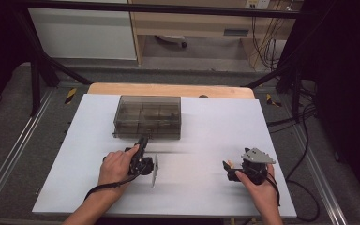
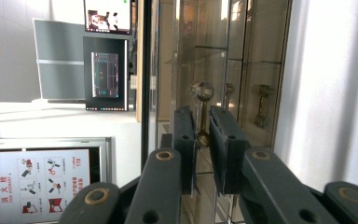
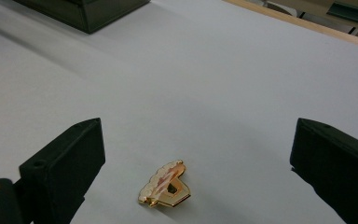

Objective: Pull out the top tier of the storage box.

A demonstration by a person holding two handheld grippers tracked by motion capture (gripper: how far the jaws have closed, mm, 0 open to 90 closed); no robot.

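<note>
Landmark: smoked clear box (image 1: 147, 117), lid down, sitting toward the far middle of the white desk (image 1: 215, 122).

Left tool (image 1: 144, 142) hard up against the near front edge of the box, rolled onto its side so the grey plate stands on edge; seen through the left gripper view, jaws nearly together on a thin clear tab or lid lip (image 2: 200, 140) at the box front, with a small round knob (image 2: 202, 91) just beyond; pads close in on the lip from both sides, so read as clenched on it; actual pressure cannot be confirmed. Likely rolled that way to bring the jaws in line with the lip, the natural hold for lifting the lid. Compartments visible through the box wall; a small metal piece (image 2: 262, 105) apparently inside one, too dim to identify.

Right tool (image 1: 228, 168) well off to the near right of the box, resting low over the desk; jaws spread wide, released, nothing between the pads. Small gold badge (image 3: 164, 184) with pink and white enamel lying flat on the desk, between and just ahead of those open jaws, untouched; far from the box. Probably staged there: tool straddling the badge ready to pinch once the lid is up.
</note>
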